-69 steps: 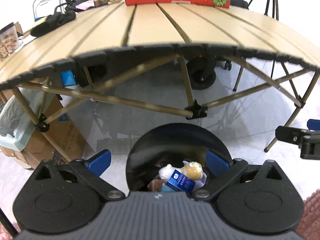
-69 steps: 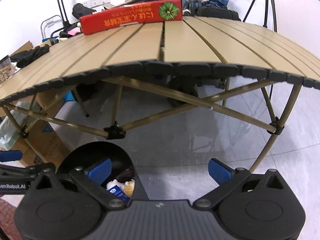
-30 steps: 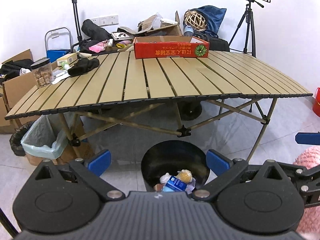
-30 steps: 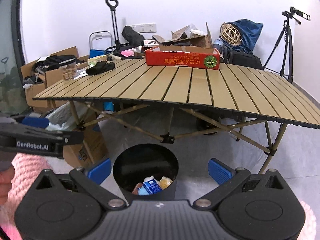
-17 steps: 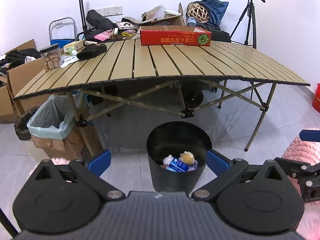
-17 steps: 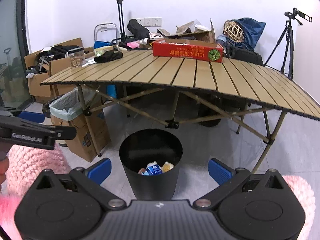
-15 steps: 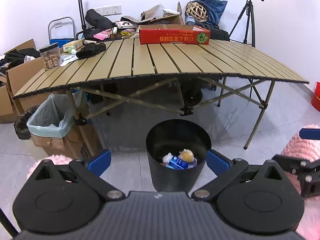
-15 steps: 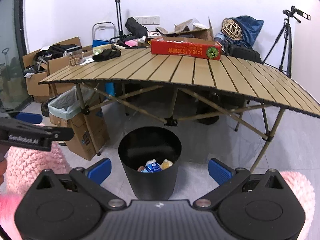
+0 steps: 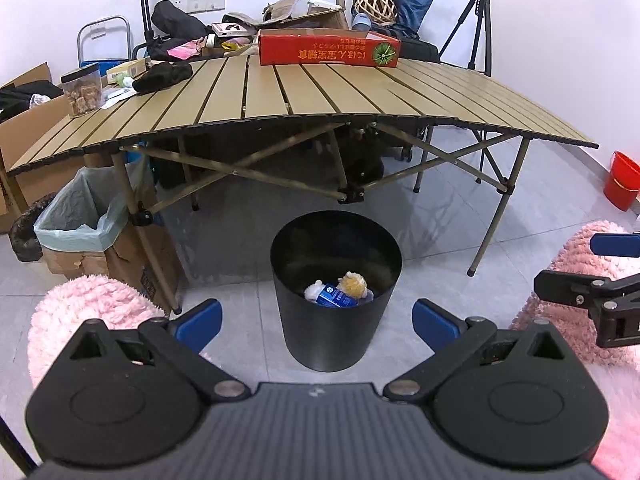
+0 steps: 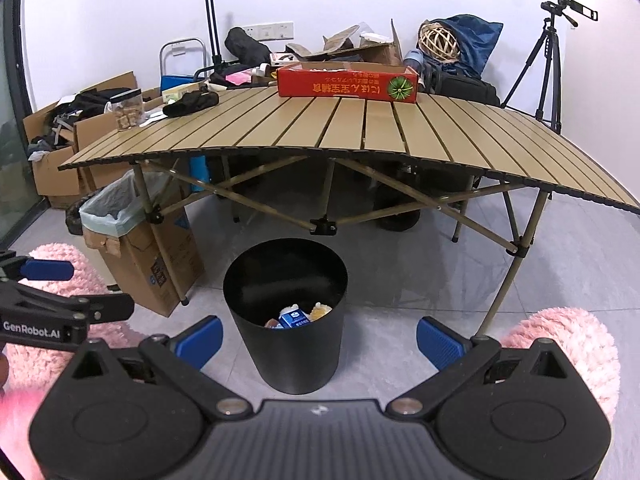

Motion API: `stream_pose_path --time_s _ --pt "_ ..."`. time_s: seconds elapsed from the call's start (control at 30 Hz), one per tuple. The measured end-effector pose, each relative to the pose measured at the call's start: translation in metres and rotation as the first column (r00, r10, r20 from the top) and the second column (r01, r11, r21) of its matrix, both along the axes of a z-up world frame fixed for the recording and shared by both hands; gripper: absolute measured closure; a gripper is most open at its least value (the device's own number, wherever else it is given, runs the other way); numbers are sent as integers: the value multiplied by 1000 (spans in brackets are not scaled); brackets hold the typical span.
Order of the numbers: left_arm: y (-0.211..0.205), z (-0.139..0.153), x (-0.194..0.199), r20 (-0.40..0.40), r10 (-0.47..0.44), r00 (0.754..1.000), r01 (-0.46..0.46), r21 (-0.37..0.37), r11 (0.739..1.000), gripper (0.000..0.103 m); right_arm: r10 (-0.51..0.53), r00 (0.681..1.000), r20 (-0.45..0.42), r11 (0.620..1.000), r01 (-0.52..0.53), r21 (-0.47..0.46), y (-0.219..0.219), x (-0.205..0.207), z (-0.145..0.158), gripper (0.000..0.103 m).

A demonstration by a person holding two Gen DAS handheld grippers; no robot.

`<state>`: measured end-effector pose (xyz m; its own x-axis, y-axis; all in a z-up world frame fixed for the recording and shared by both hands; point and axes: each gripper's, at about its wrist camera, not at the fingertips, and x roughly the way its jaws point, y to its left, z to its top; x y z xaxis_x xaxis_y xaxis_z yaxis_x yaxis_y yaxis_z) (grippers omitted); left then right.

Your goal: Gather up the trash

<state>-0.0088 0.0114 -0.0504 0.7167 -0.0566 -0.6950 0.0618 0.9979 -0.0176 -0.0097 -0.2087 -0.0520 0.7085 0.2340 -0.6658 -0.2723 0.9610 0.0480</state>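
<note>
A black round bin (image 9: 328, 344) (image 10: 294, 364) stands on the grey floor in front of the slatted table. Inside it lie a blue carton (image 9: 334, 299) (image 10: 294, 319), a yellowish wad (image 9: 352, 281) and white scraps. My left gripper (image 9: 316, 324) is open and empty, held back from the bin with the bin between its blue fingertips. My right gripper (image 10: 318, 338) is also open and empty, facing the same bin. Each gripper shows at the edge of the other's view.
The slatted folding table (image 9: 440, 96) (image 10: 440, 136) carries a red box (image 9: 328, 53) (image 10: 347, 83), a jar (image 9: 80, 90) and a black cloth (image 9: 162, 76). A lined cardboard bin (image 9: 80, 228) stands left. Pink fluffy slippers (image 9: 84, 312) (image 10: 560, 344), a red bucket (image 9: 622, 180) and a tripod (image 10: 548, 60) surround.
Both grippers have pulled up and back from right over the bin under the table edge. The whole table and room now show. Both stayed open.
</note>
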Motion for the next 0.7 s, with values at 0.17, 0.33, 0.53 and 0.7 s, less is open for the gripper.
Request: stream_pose_path --time_s 0.17,0.33,0.53,0.7 --pt "-3 0 0 0 -9 1000 9 3 1000 0 -1 1000 0 1000 1 4 -1 2 1 0" --pt "-6 0 -1 3 -20 1000 20 4 1000 0 -6 1000 -1 1000 6 10 -1 2 1 0" --pt "-7 0 -1 3 -20 1000 20 5 1000 0 -5 1000 -1 1000 5 10 -1 2 0 0" --pt "-6 0 -1 3 -21 1000 21 5 1000 0 -5 1000 -1 1000 5 10 -1 2 0 0"
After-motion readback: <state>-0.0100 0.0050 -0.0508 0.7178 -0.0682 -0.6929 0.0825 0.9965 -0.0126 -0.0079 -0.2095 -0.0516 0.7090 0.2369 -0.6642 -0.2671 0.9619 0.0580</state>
